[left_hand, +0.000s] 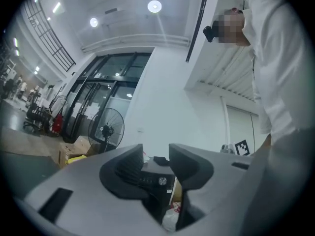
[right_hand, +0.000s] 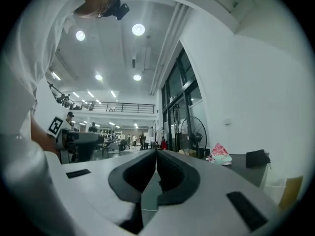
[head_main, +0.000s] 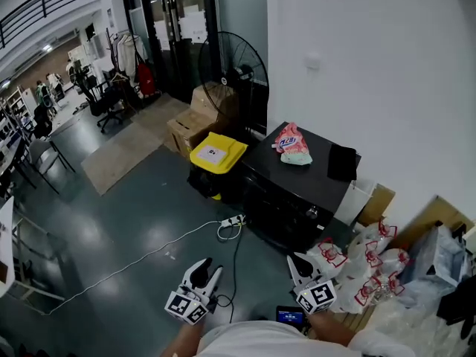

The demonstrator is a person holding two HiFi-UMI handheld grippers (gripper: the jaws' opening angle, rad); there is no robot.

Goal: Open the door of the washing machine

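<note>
Head view — left gripper (head_main: 209, 267) gaping, right gripper (head_main: 295, 261) closed — washing machine (head_main: 277, 199) near.

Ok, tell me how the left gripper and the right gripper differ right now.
The left gripper has its jaws apart; the right gripper has its jaws together. The left gripper looks straight at the washing machine between its jaws; the right gripper sees it off to its right. Both are empty, short of the machine.

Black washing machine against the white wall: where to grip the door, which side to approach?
Door edge on the front face of the black washing machine, below the silver control knob, coming head-on from the grey floor side: that face points towards the open left gripper. The handle itself is too dark to make out.
</note>
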